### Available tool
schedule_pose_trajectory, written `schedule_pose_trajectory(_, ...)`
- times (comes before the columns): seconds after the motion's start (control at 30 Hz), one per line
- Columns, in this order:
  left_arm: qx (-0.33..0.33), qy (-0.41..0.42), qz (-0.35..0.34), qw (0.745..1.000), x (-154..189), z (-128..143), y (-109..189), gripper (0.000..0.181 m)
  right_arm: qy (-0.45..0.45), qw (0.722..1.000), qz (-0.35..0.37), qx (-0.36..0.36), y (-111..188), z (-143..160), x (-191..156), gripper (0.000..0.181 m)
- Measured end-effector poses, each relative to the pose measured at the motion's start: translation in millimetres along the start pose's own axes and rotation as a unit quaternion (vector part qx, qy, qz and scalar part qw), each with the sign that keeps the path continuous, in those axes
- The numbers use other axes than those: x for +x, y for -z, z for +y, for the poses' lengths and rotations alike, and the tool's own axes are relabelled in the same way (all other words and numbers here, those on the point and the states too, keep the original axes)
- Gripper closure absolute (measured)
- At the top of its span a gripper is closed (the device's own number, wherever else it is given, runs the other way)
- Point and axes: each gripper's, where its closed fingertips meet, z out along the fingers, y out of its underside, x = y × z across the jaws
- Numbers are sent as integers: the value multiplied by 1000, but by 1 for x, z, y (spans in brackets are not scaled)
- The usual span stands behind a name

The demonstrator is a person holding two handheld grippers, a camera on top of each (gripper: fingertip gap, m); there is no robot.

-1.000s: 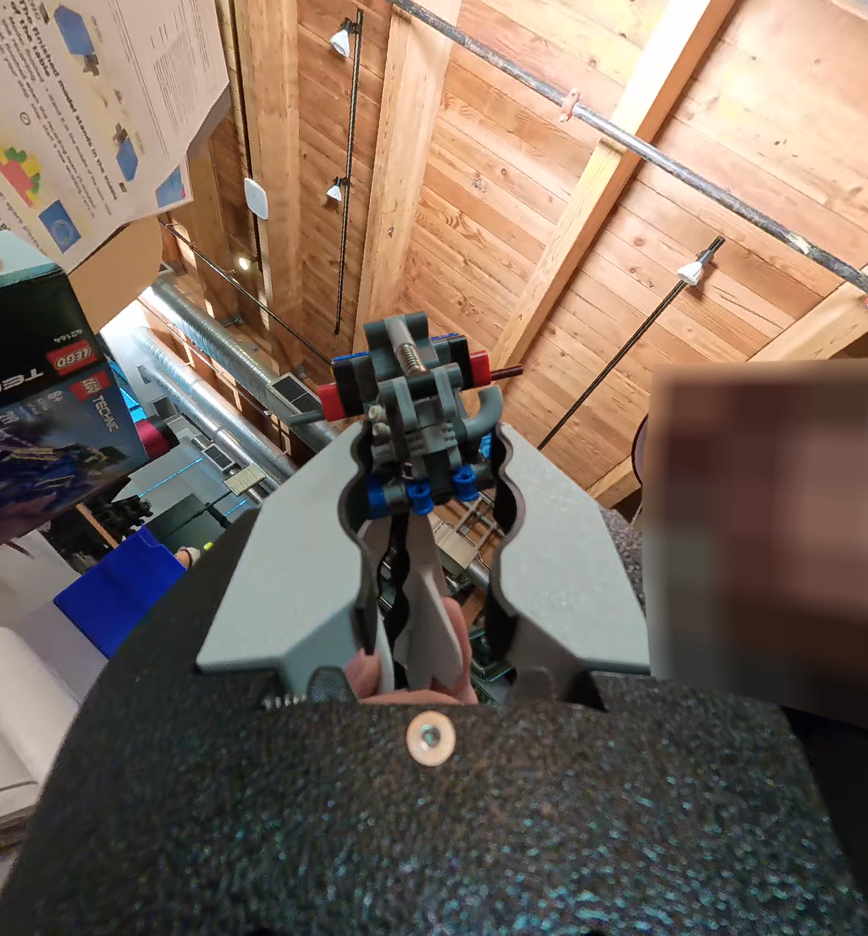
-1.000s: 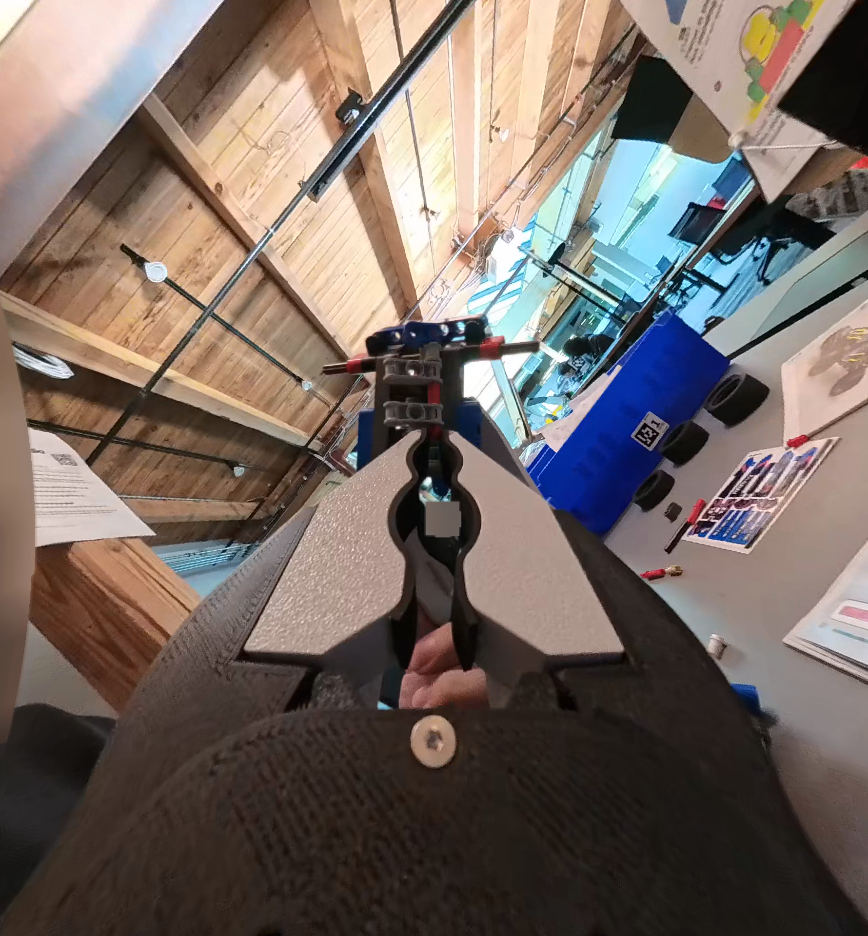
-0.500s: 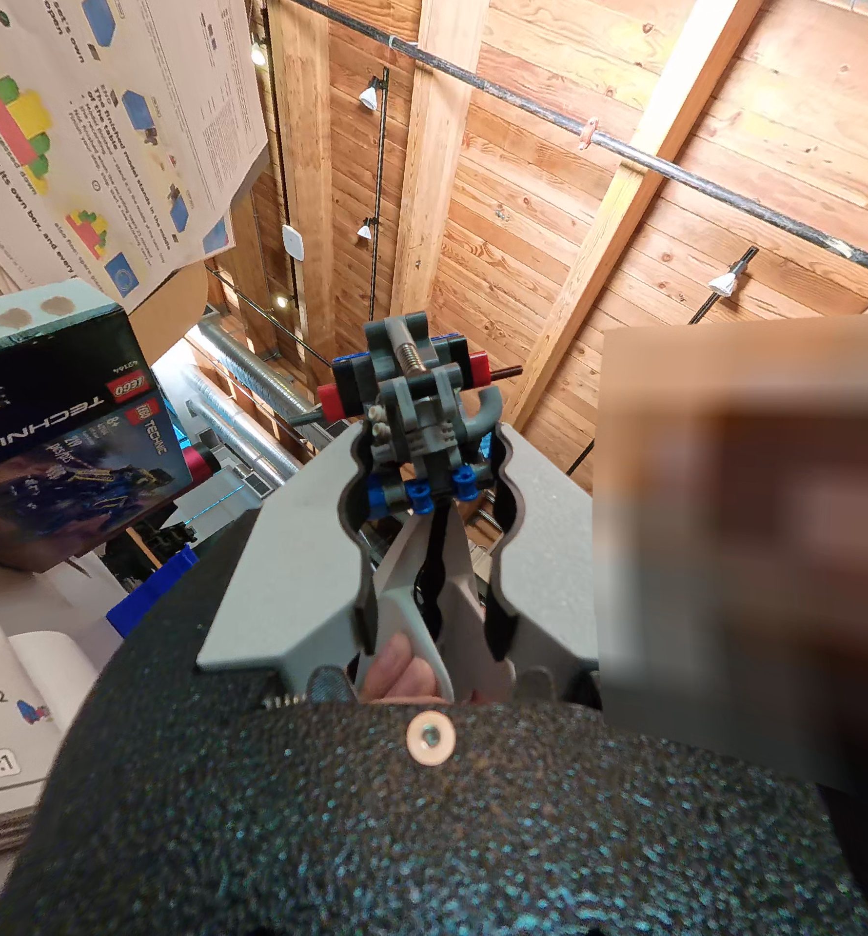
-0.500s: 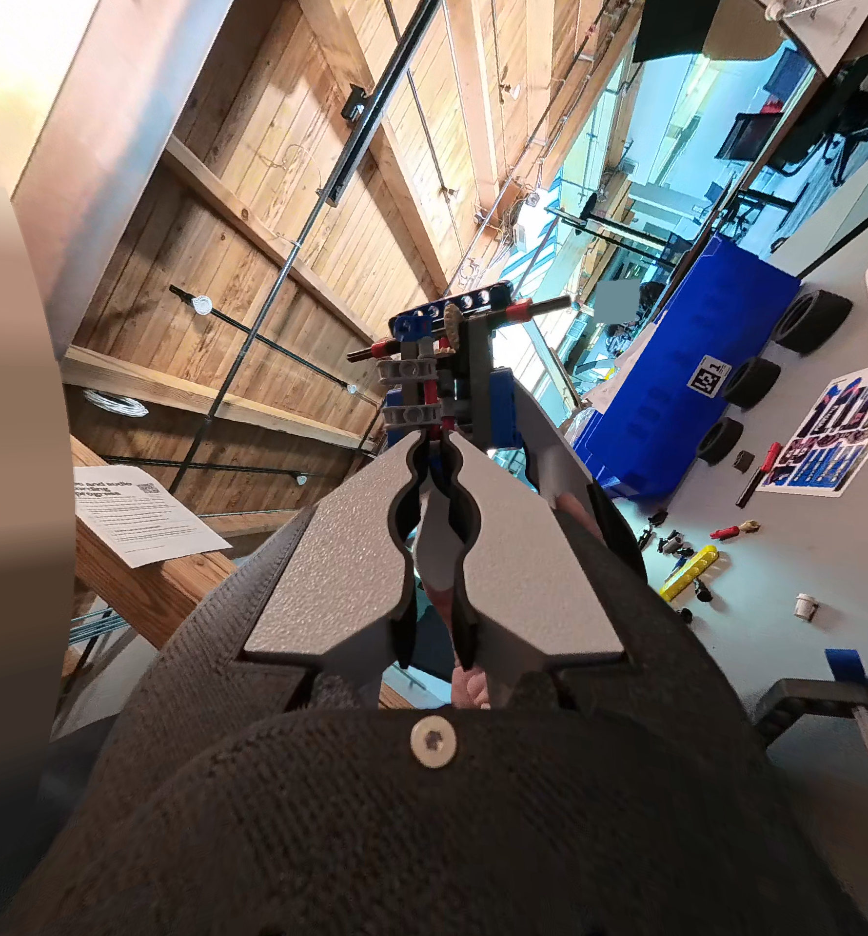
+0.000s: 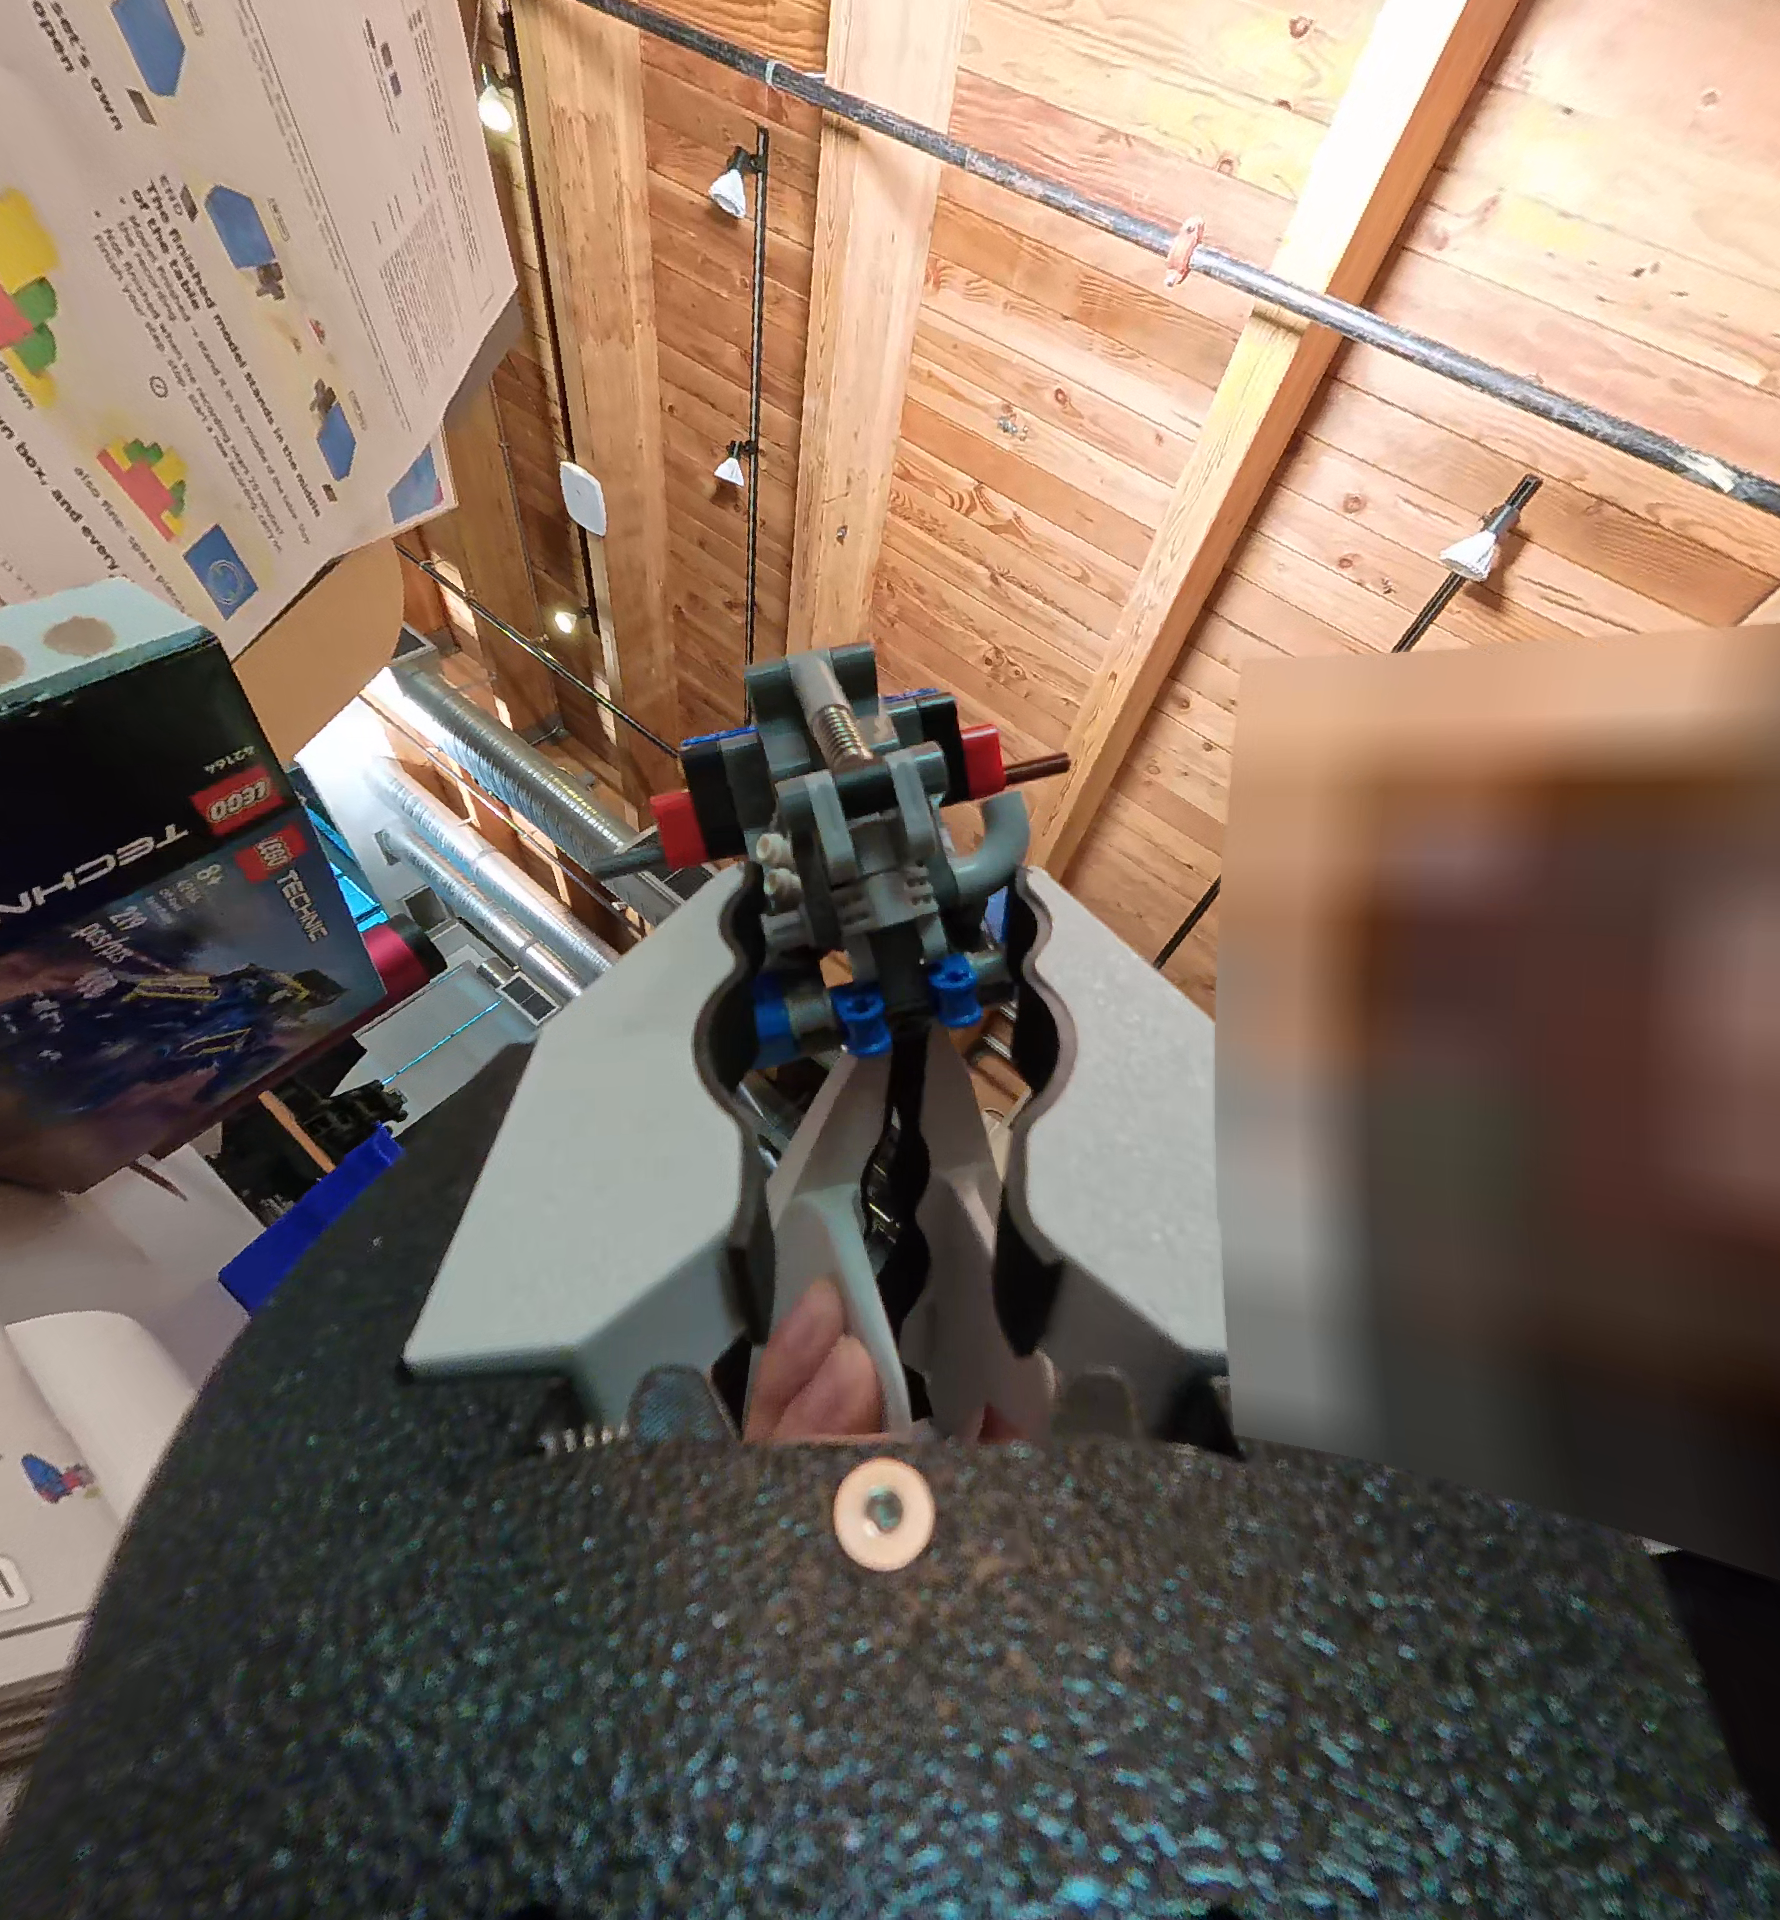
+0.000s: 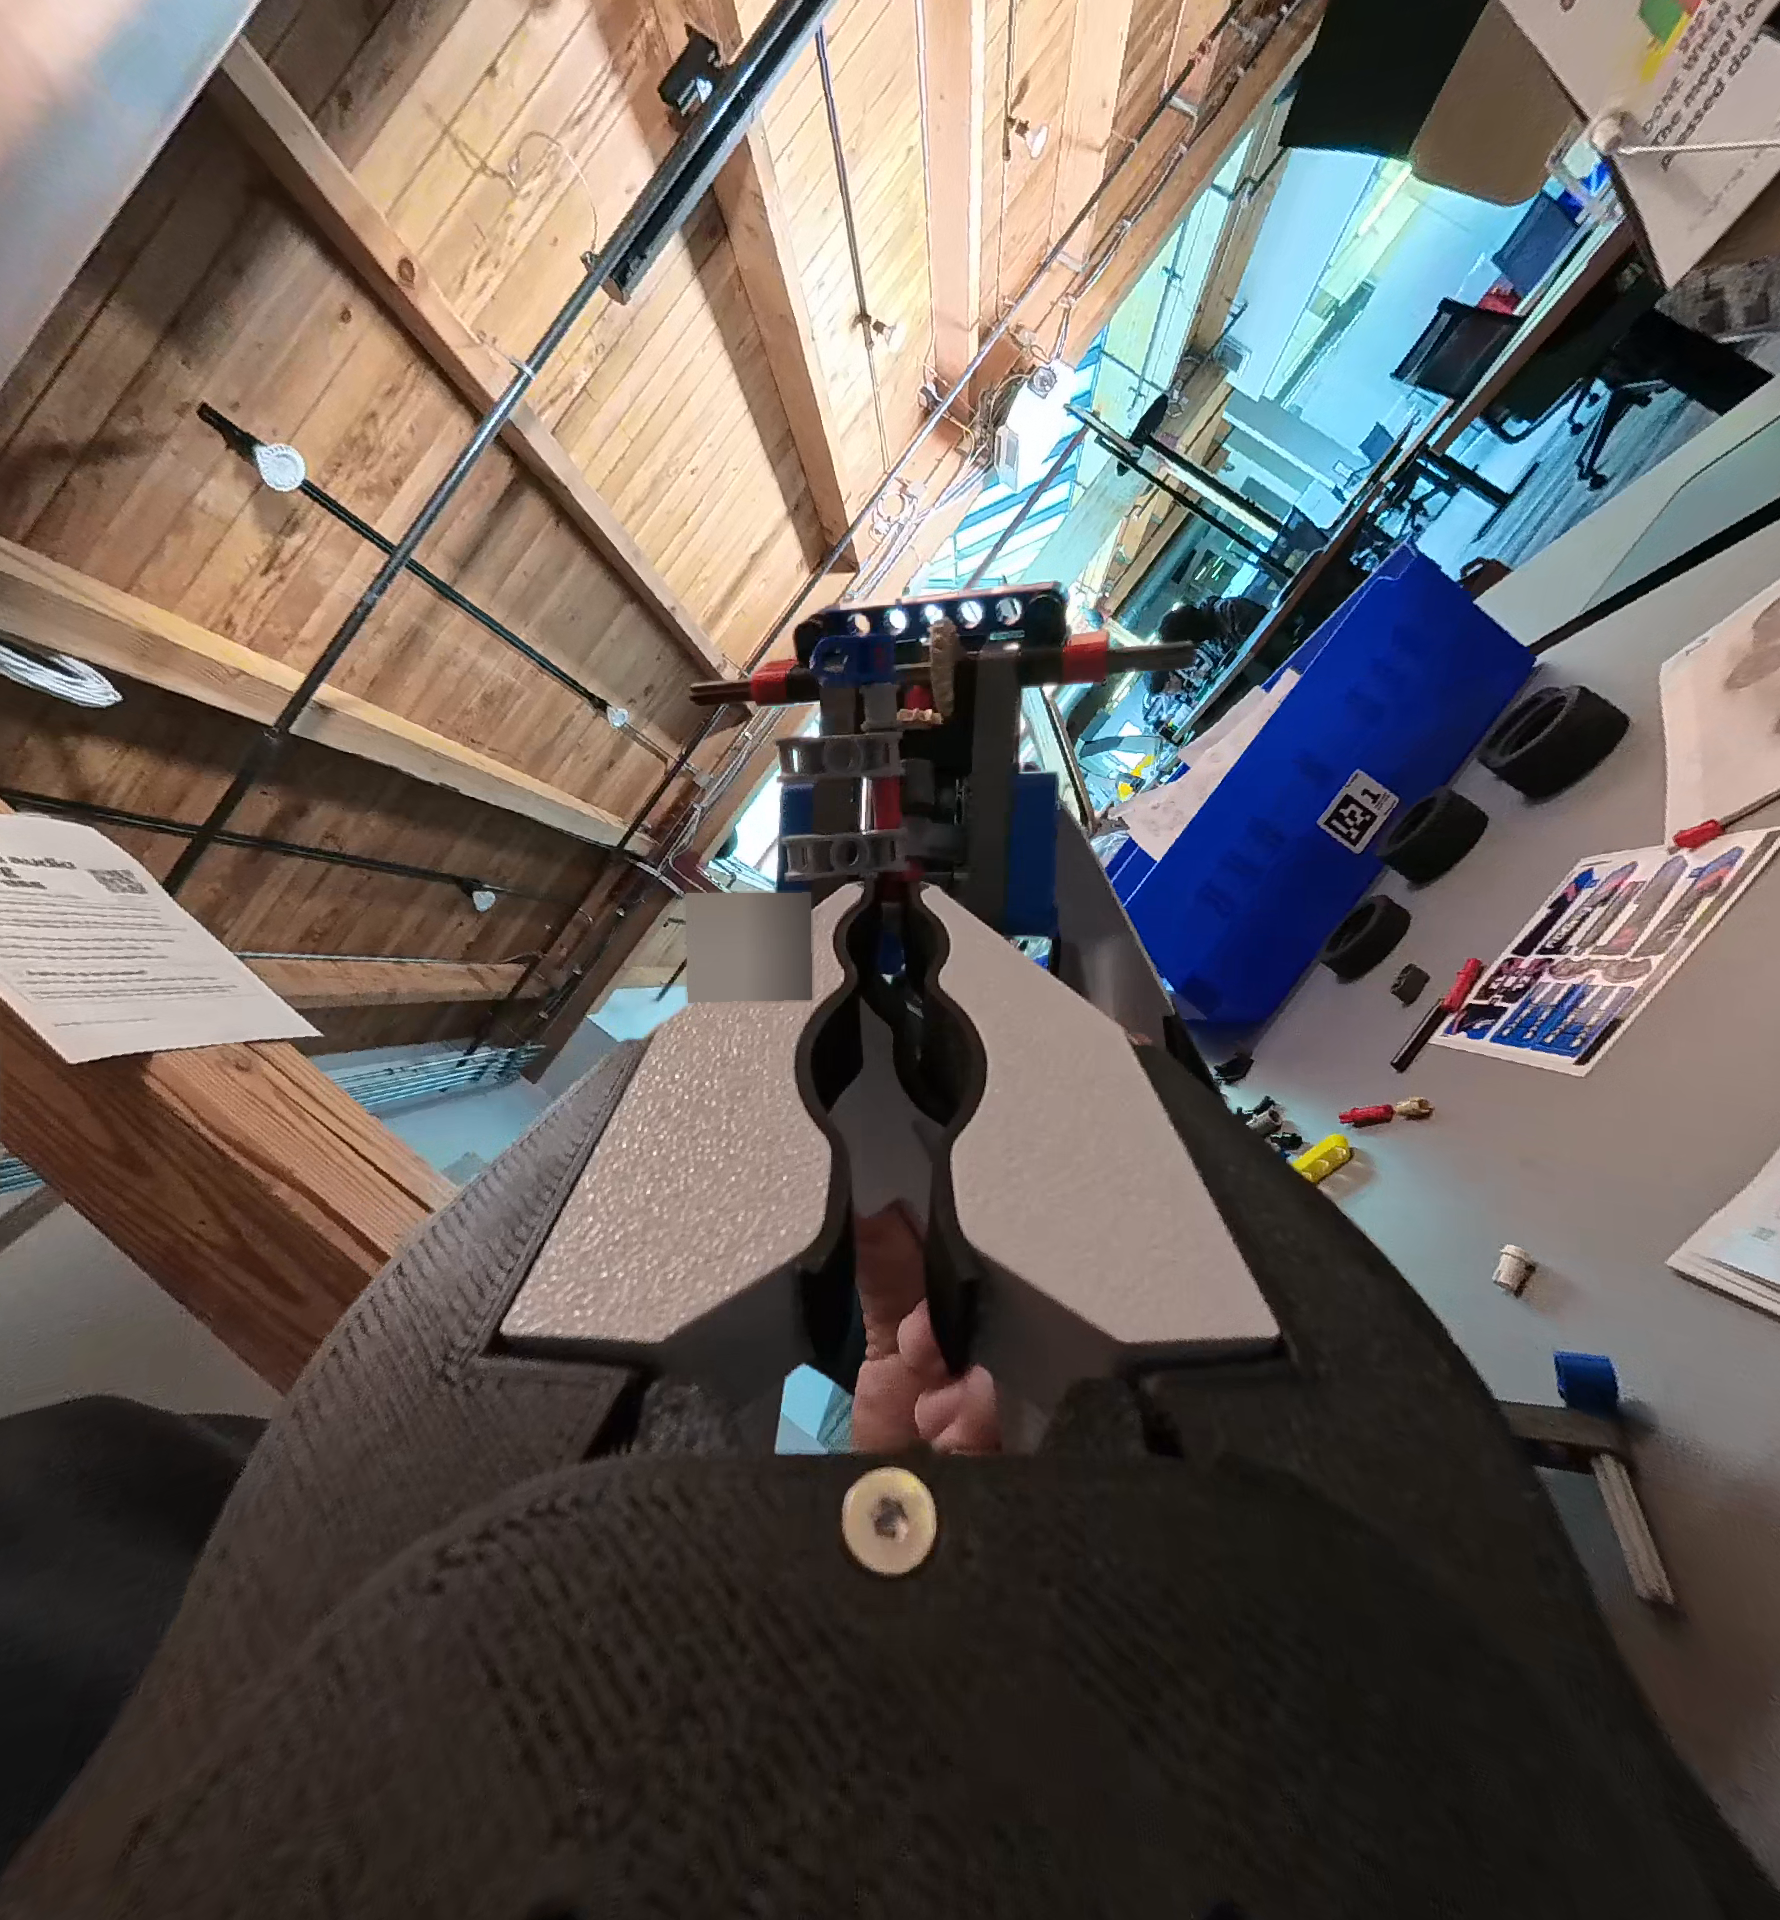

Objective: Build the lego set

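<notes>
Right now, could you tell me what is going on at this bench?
A person is building a Lego model with two handheld grippers. The left gripper and the right gripper are both shut on the same small assembly, held up in the air toward the wooden ceiling. Loose parts, four black tyres, a sticker sheet and a blue bin wait on the table.
</notes>
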Motion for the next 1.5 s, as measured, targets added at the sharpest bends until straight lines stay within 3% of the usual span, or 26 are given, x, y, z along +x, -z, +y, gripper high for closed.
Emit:
schedule_pose_trajectory(0.03,-1,-3,-1,1000,0,0,0,137,-3,1000,-3,-2,0,0,-1,180)
schedule_pose_trajectory(0.33,-13,-41,17,999,10,0,-2,137,-17,999,-27,-9,1,4,-6,180)
schedule_pose_trajectory(0.57,-43,-109,49,992,28,3,-4,138,-73,991,-108,-5,1,7,-21,180)
schedule_pose_trajectory(0.73,-57,-128,71,988,37,5,-5,138,-70,992,-104,-5,1,9,-20,180)
schedule_pose_trajectory(1.03,-60,-126,89,986,42,4,-4,138,50,997,-62,-23,1,9,-24,180)
schedule_pose_trajectory(1.5,-65,-86,65,992,29,6,-3,138,34,996,-46,-64,4,12,-26,180)
